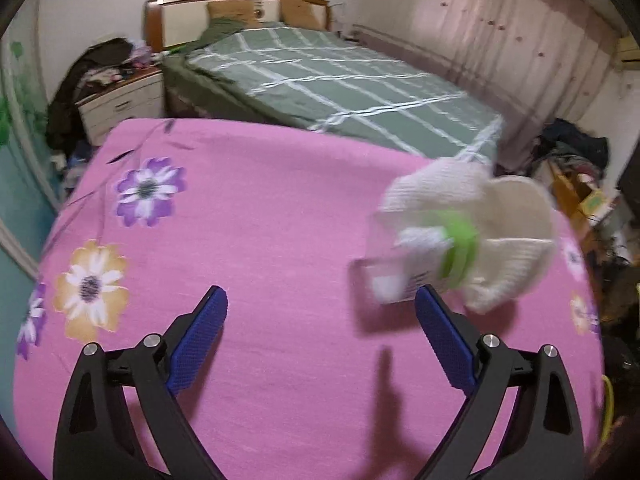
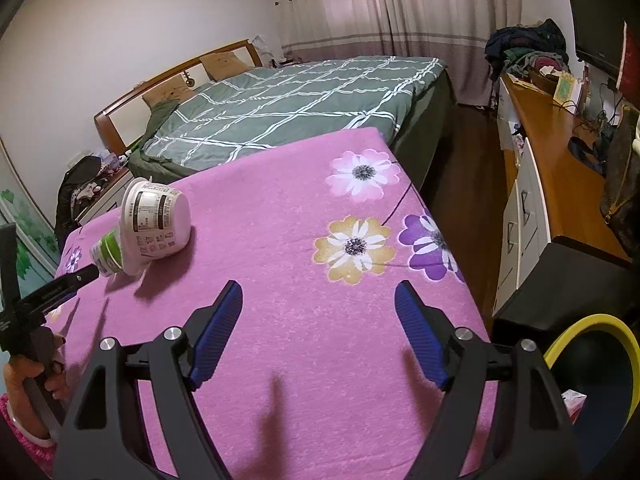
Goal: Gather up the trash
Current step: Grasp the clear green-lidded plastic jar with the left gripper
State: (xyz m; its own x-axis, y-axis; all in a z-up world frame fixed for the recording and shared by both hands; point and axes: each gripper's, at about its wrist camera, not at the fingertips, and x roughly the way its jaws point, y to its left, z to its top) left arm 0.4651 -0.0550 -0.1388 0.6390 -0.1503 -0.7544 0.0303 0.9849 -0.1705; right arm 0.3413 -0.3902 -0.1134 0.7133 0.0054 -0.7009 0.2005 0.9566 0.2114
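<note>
Setting: a table (image 2: 304, 360) under a pink flowered cloth (image 1: 256, 240), a green checked bed (image 2: 288, 112) behind it.
Trash: a white paper bowl (image 2: 158, 222) lay tipped on its side near the table's far left corner, touching a small green-banded cup (image 2: 106, 254), also on its side.
Left gripper (image 1: 320, 308): jaws wide, nothing between them; one blue fingertip just beside the cup.
Right gripper (image 2: 318, 304): jaws spread, empty, over bare cloth near the table's right edge.
Bin: a yellow-rimmed bin (image 2: 600, 356) stood beyond the near right corner.
</note>
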